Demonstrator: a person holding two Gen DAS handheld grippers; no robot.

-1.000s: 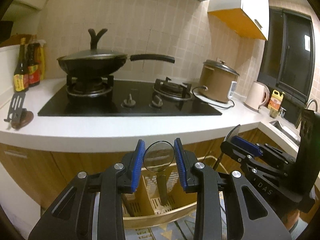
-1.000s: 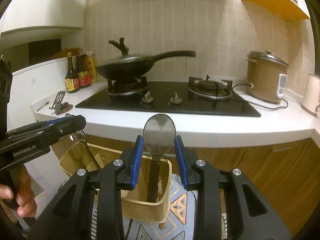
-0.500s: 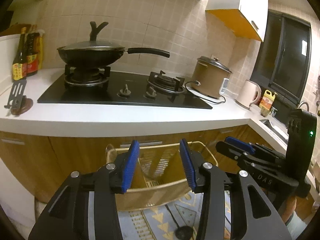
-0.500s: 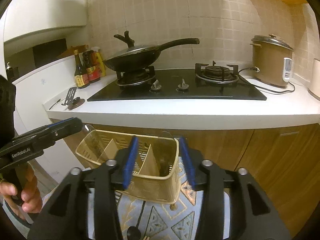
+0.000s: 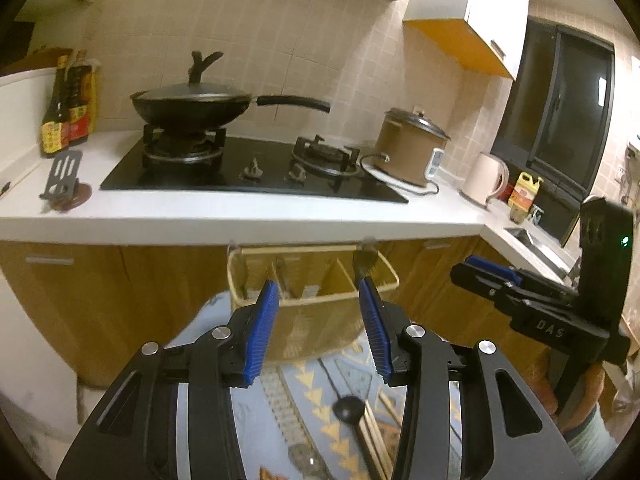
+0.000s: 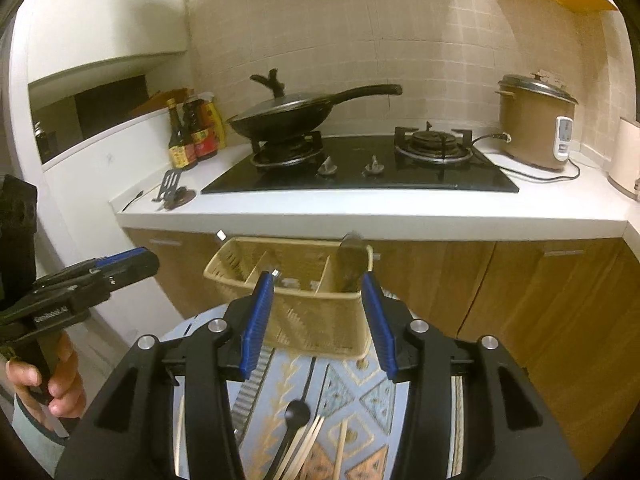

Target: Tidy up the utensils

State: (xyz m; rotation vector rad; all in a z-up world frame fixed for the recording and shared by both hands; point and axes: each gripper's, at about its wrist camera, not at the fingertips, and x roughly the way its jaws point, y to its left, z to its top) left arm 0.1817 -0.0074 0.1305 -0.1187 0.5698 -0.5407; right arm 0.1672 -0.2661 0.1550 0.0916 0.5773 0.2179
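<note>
Both grippers empty, jaws spread wide, nothing between the blue pads.

Right gripper [image 6: 318, 316]: held above the patterned table mat [image 6: 352, 376], pointed at the beige utensil caddy [image 6: 320, 320], which stands on the far part of the mat, just beyond the fingertips. A dark spoon [image 6: 350, 262] stands upright in the caddy's right compartment; the other compartments hold something small and pale that I cannot identify.

Loose utensils lie on the mat on the near side, under this gripper: a black ladle [image 6: 297, 414] with its bowl toward the caddy, and pale chopsticks [image 6: 308, 442] alongside it. Long axes run roughly near-to-far, about in line with the fingers.

Left gripper [image 5: 318, 322]: also faces the caddy [image 5: 316, 320], from the left. The ladle bowl [image 5: 347, 409] and chopsticks [image 5: 376, 436] show below and slightly right of its pads.

Judgement: the next pick lies behind and below the claws, not ahead. The right gripper looks nearer to the pile, almost directly over it. It must drop and draw back, and probably needs turning so the jaws close across a handle.
</note>
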